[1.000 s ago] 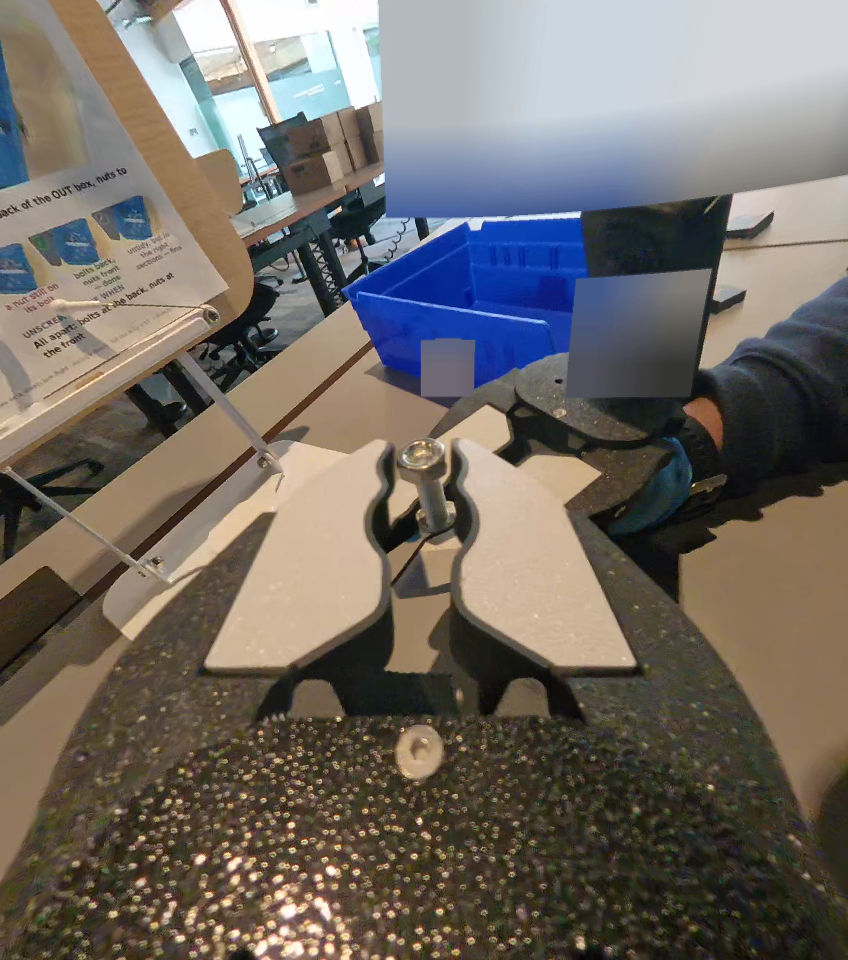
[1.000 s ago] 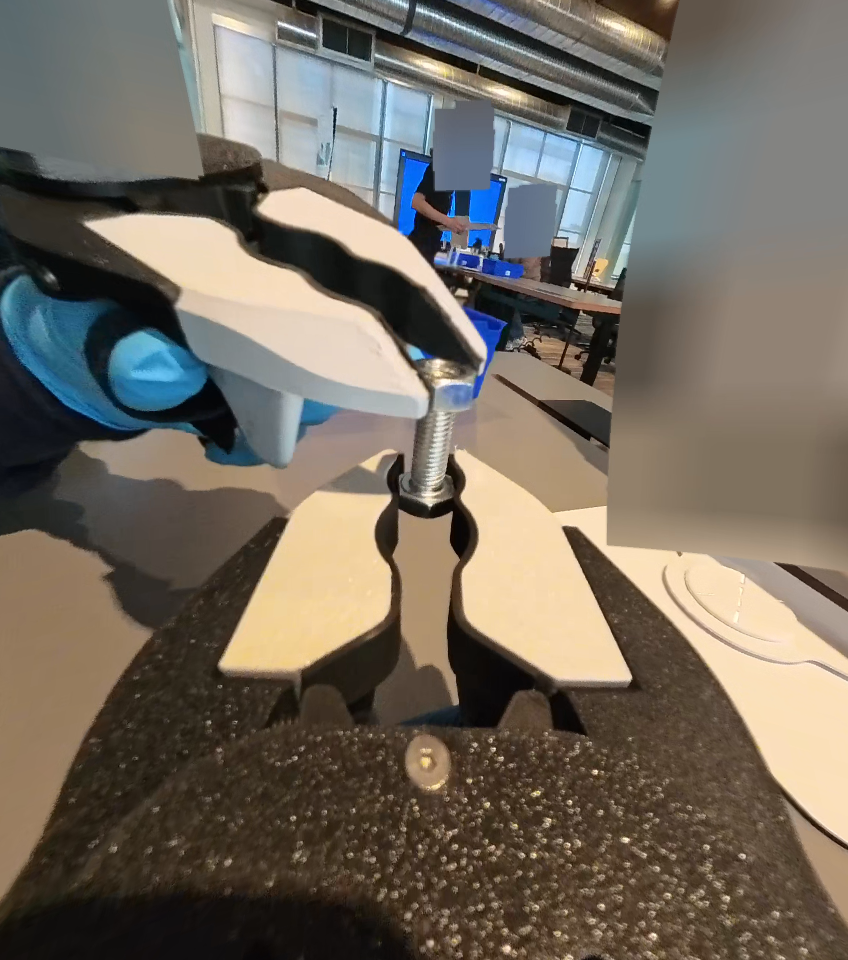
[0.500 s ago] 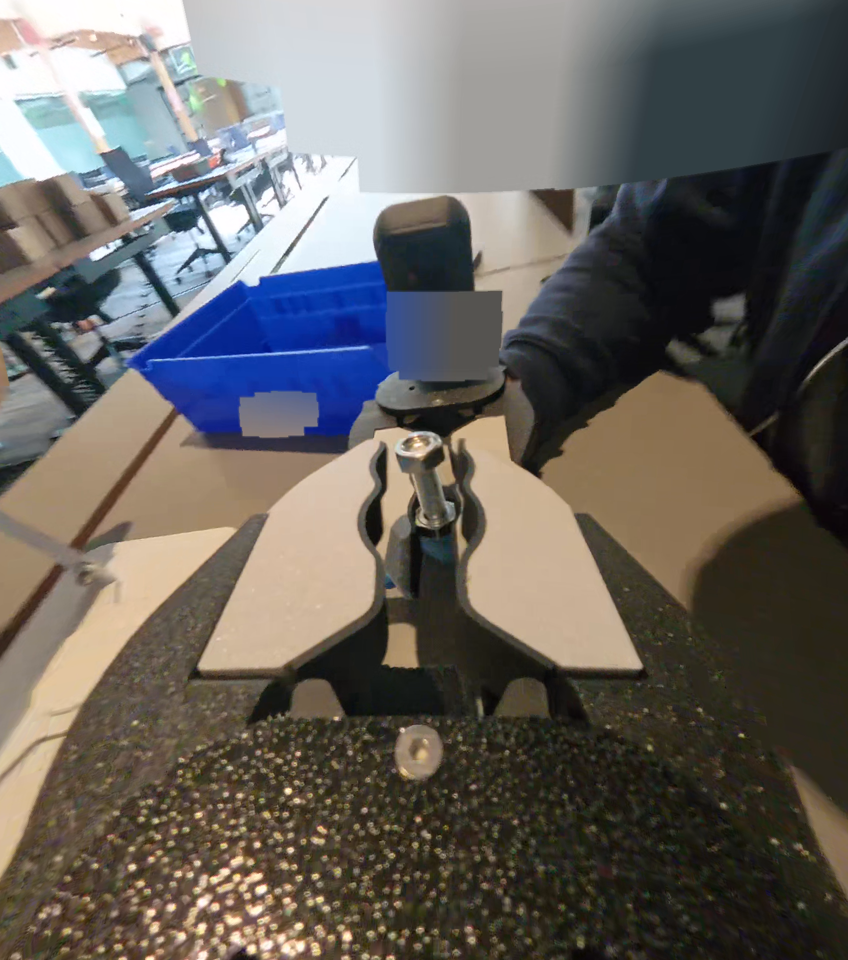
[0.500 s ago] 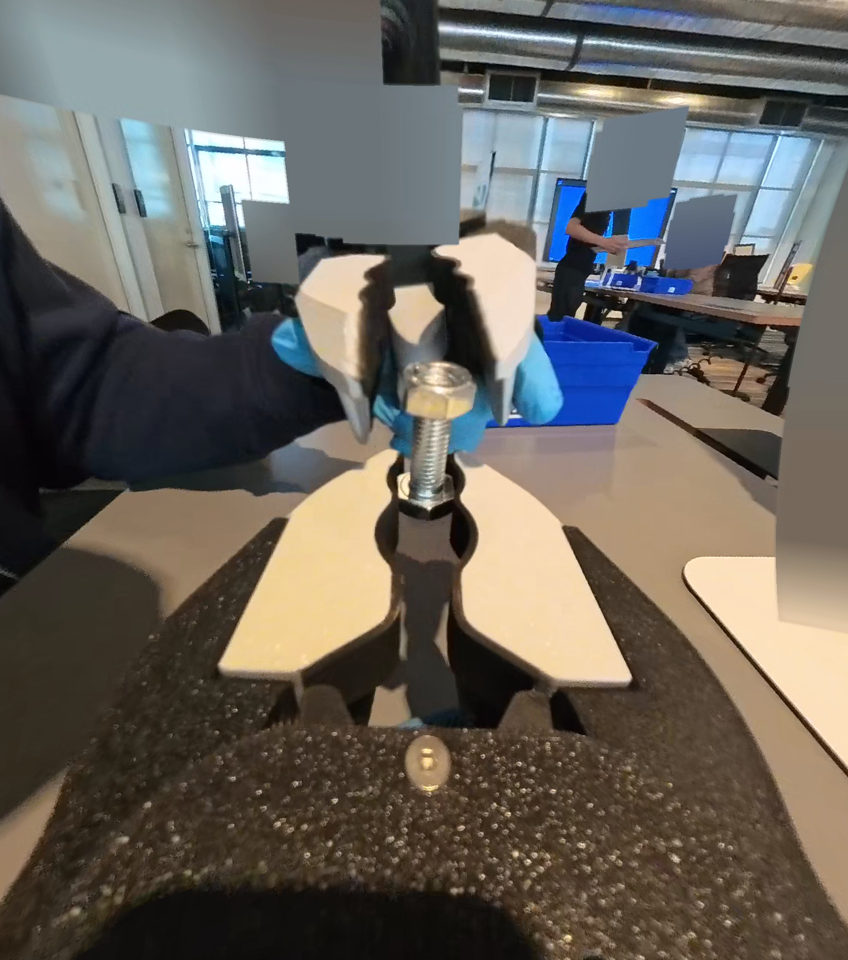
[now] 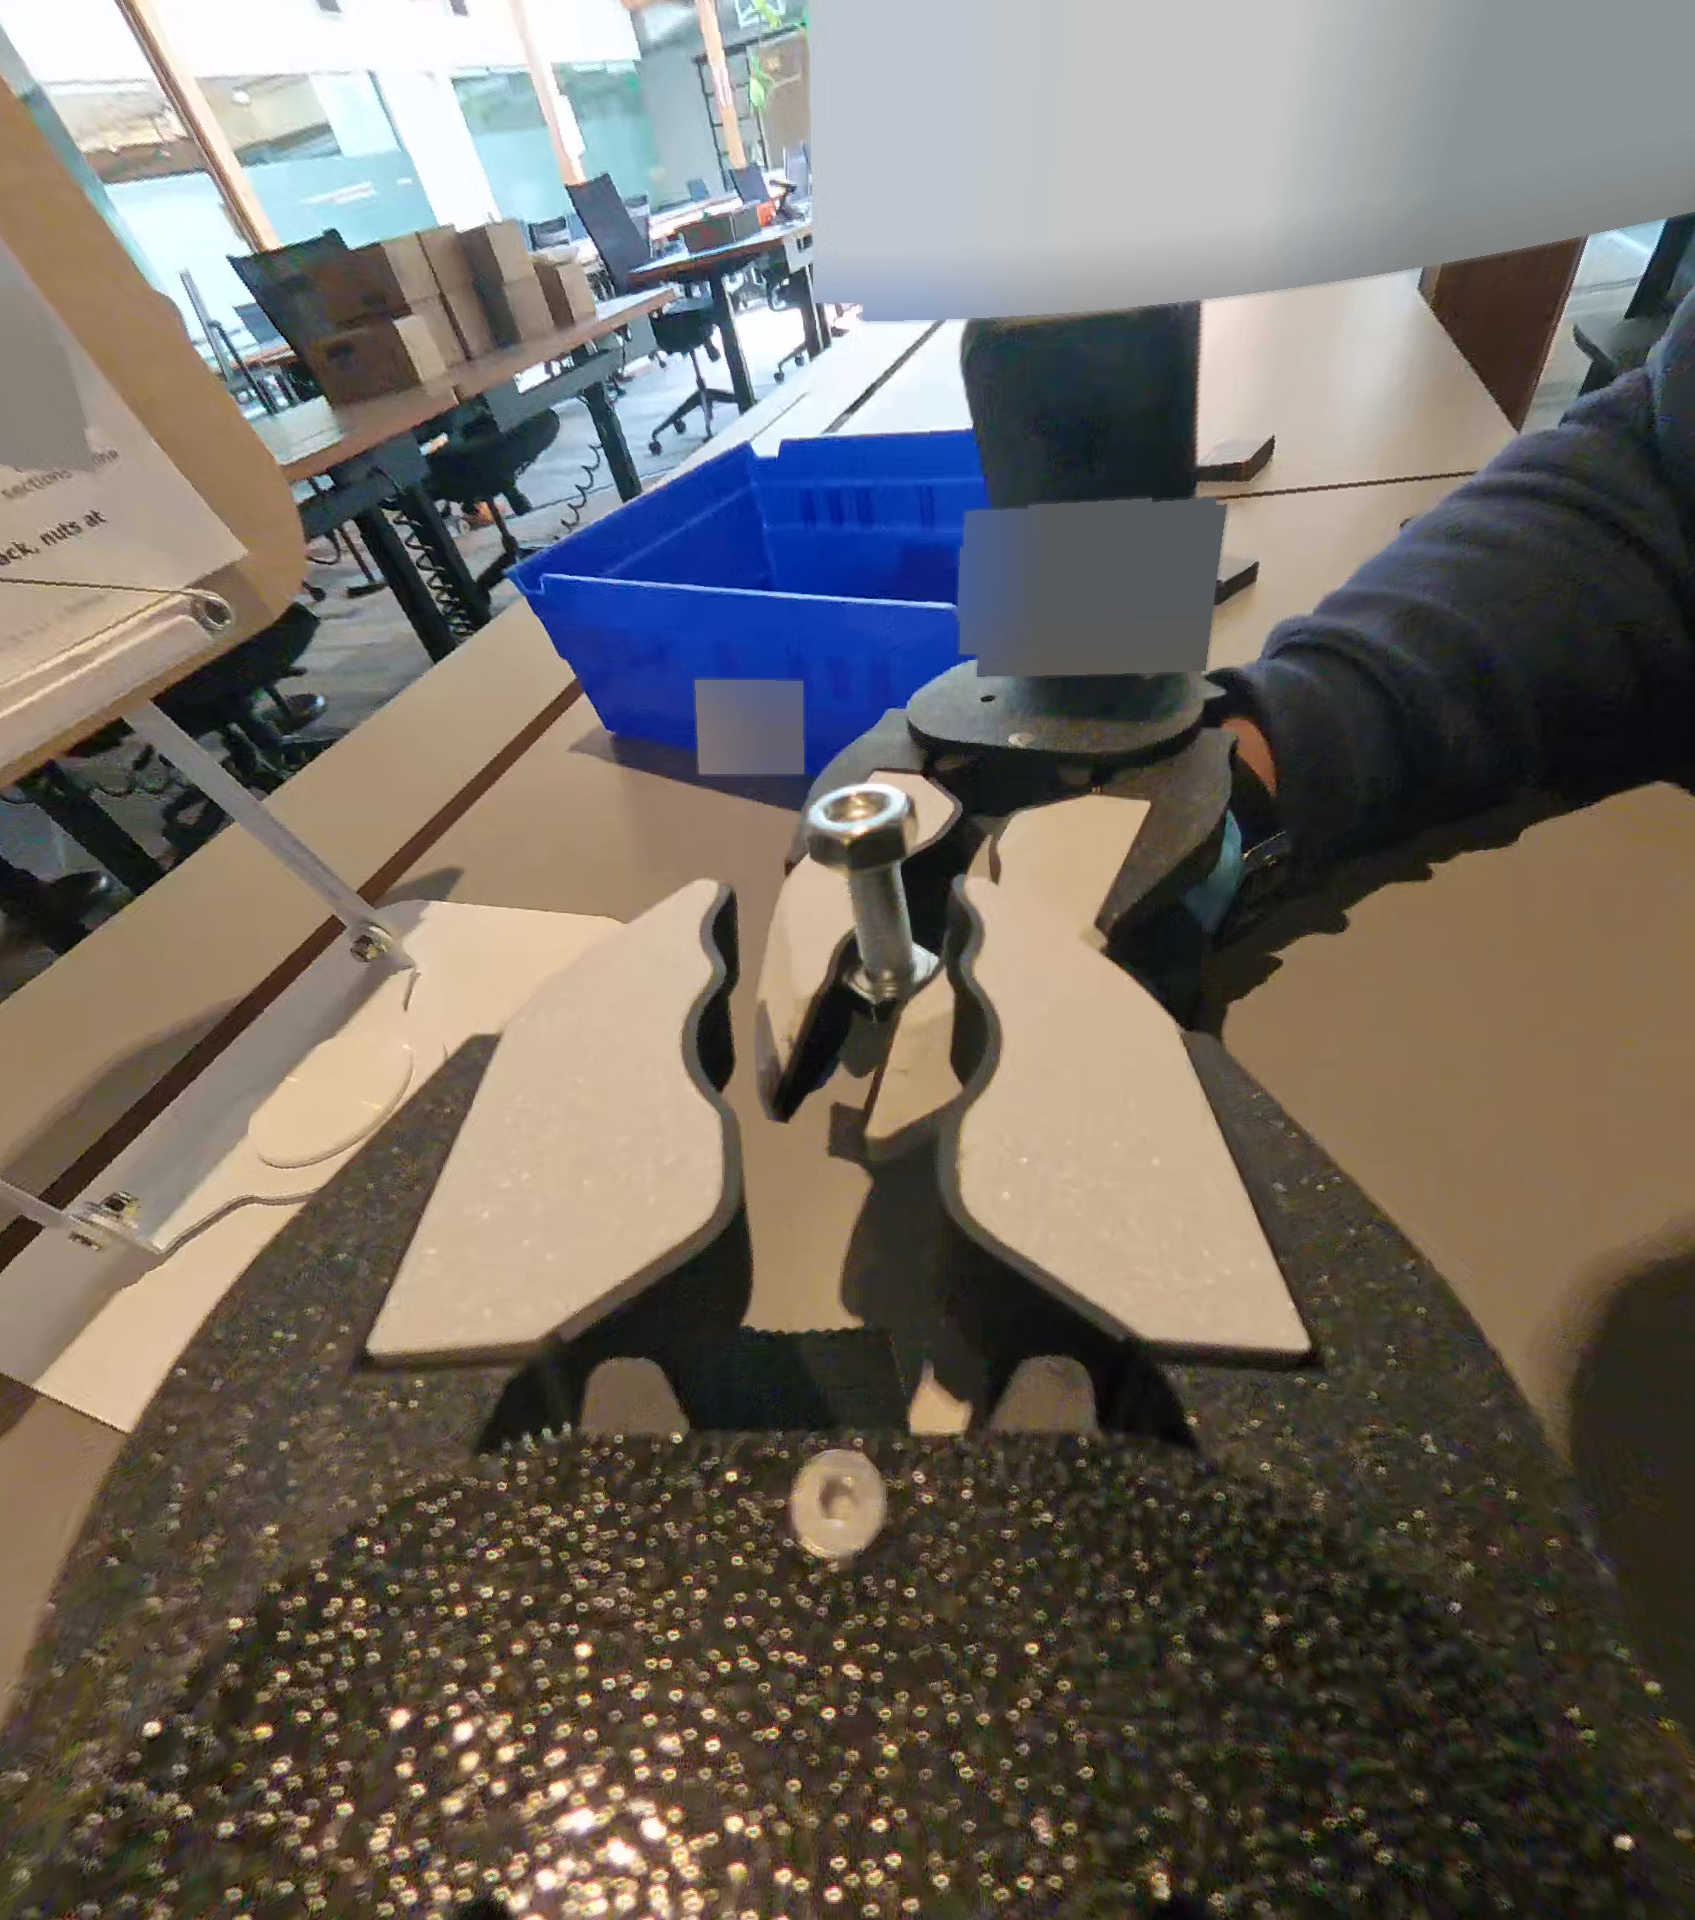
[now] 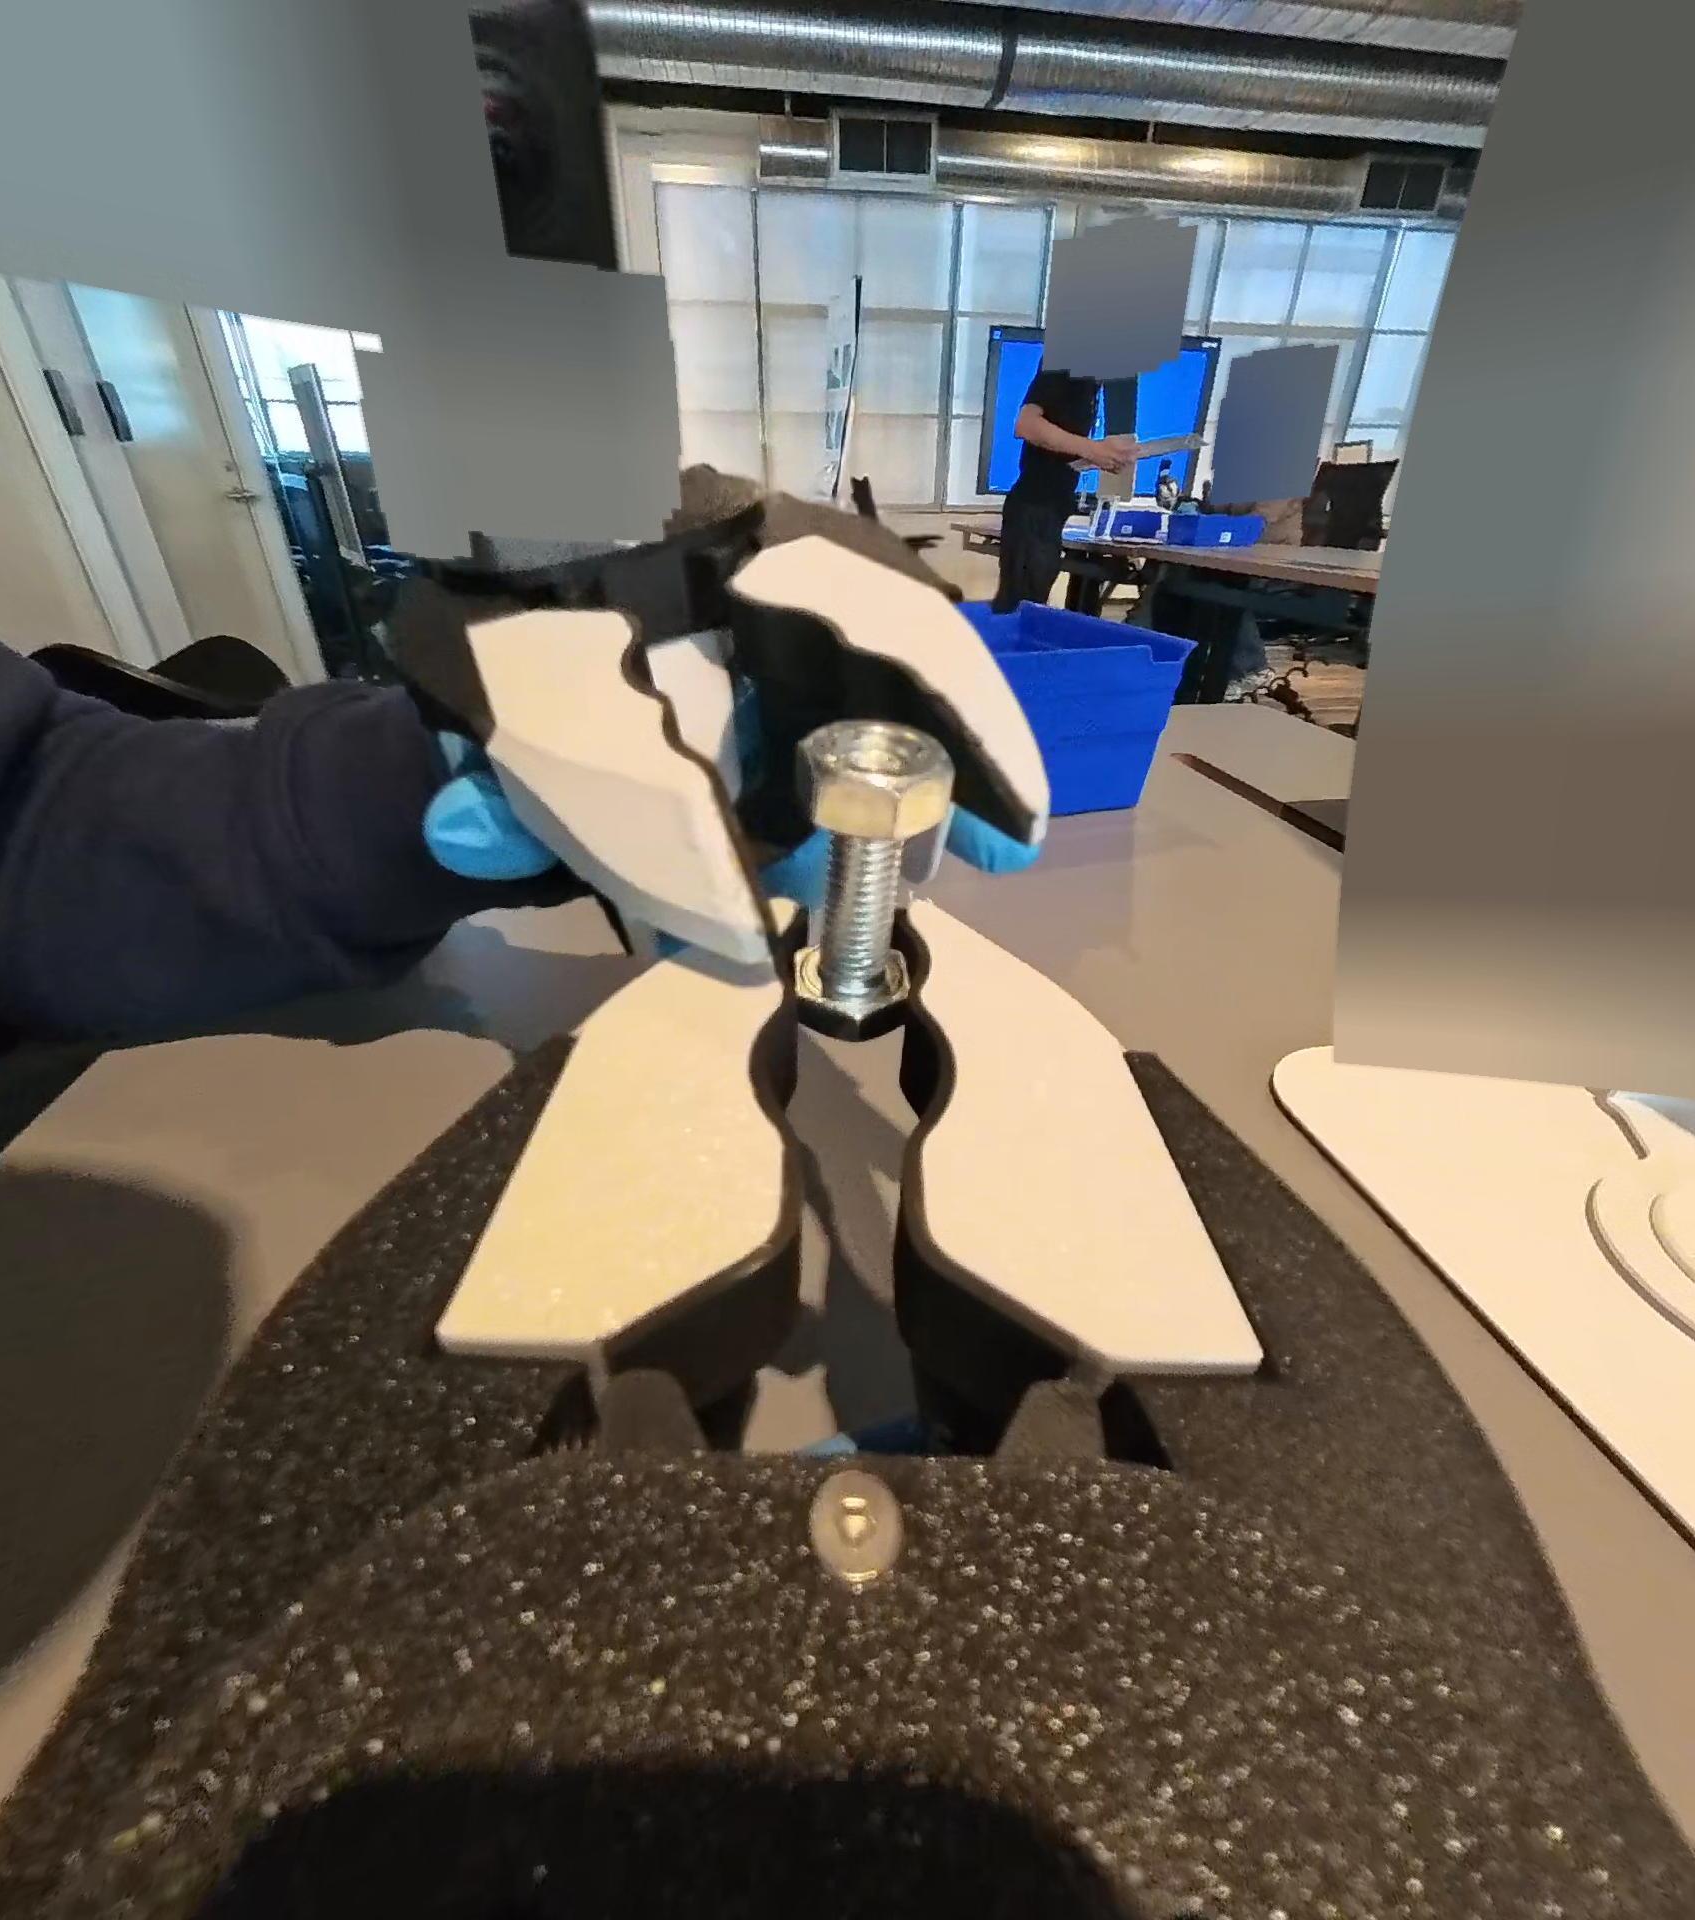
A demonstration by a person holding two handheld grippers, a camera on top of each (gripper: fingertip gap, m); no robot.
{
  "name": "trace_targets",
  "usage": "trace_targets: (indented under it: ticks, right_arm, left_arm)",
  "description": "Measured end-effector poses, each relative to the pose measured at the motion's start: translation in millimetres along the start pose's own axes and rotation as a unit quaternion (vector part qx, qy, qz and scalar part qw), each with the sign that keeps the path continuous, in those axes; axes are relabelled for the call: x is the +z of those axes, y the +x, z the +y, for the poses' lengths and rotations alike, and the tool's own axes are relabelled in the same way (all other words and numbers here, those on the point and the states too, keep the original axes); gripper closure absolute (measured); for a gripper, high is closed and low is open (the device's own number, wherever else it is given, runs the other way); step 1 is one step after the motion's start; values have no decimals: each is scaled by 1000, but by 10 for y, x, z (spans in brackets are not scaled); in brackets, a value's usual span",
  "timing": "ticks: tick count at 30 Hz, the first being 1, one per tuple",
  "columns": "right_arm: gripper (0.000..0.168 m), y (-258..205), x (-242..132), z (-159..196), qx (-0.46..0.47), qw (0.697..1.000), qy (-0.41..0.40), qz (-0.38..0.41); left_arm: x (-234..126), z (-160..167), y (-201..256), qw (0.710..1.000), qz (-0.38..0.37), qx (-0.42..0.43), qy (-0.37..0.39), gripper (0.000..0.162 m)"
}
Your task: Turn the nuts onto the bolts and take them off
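Gripping the nut (image 6: 851, 995) between its fingertips, the right hand-held gripper (image 6: 848, 1003) holds the bolt (image 6: 866, 862) upright above the counter (image 6: 1227, 935), hex head on top. The left hand-held gripper (image 5: 838, 935) stands spread wide, its fingers on either side of the bolt's head without touching it. A blue bin (image 5: 749, 613) sits behind on the counter.

Grey-beige tabletop (image 5: 1445, 1039). Blue plastic bin (image 5: 749, 634) sits on it, far side. White stand base (image 5: 323, 1060) w/ instruction board, left edge.
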State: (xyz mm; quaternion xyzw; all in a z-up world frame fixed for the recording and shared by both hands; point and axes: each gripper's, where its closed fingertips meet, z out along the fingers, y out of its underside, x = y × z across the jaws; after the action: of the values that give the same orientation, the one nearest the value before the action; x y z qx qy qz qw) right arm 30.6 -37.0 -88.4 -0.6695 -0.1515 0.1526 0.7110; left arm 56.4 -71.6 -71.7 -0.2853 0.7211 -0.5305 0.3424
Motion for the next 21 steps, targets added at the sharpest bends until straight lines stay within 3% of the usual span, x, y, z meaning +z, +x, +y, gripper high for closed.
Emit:
trace_targets:
  ticks: [5, 11, 21]
  right_arm:
    - [154, 75, -27, -26, 21, 1000, 9, 9]
    - [154, 66, 5, 19, 0, 1000, -8, 22]
    - [154, 79, 16, 36, 2, 1000, -14, 25]
  left_arm:
    - [-75, -95, -74, 996, -4, -47, 69, 132]
    - [10, 48, -12, 999, -1, -38, 14, 134]
    - [61, 38, -1, 998, -5, -59, 22, 153]
